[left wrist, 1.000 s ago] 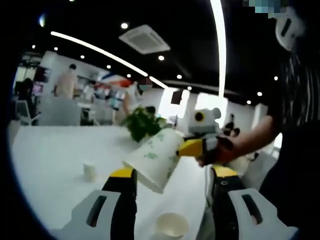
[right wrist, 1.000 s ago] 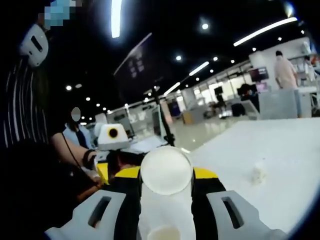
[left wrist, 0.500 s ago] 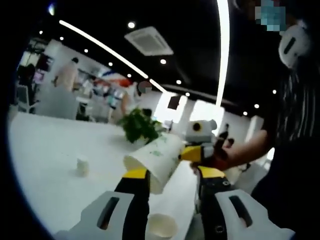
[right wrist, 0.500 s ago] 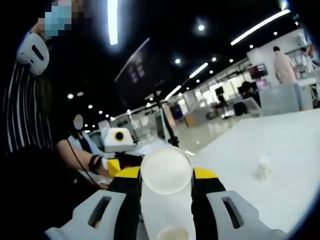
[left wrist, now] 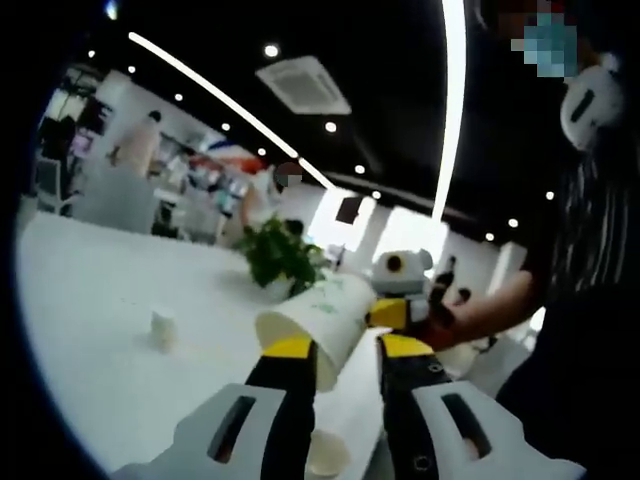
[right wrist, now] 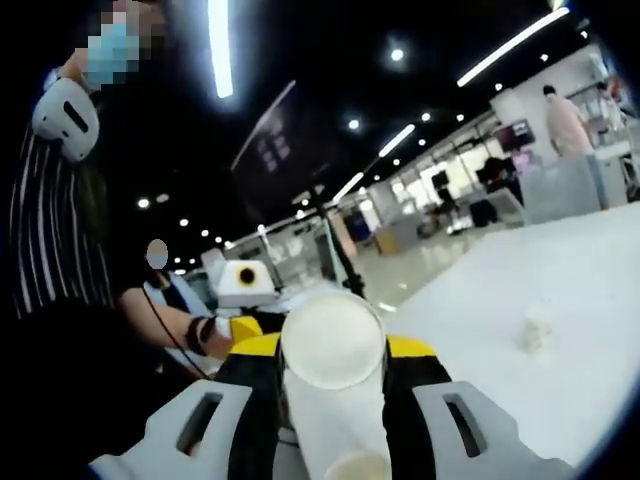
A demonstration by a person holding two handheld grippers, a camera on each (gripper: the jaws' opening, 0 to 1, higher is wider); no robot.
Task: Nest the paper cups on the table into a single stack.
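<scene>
- The right gripper pinches a paper cup between its yellow-tipped jaws; in the right gripper view the round, flat base of the cup faces away from the camera, so the cup lies along the jaws, base forward.
- In the left gripper view that same paper cup hangs tilted in the air, its open mouth down and to the left, just above the tips of the left gripper. The right gripper comes in from the right side, clamped on the cup's base end.
- The left gripper's jaws stand spread with a clear gap and hold nothing.
- Below, between the left jaws, a second cup stands upright on the white table, mouth up. Farther off to the left sits a small white cup-like thing, too small to make out well.
- To do this step well, I would say the held cup must be turned upright, base down, and brought straight over the standing cup's mouth before lowering; coming in tilted would likely catch the rim or tip the light cup over.
- The cups are thin white paper, tapered, with rolled rims; the held one carries a green leaf print. They look light and easily crushed, so a gentle squeeze seems wise.
- The table is smooth, matte white.
</scene>
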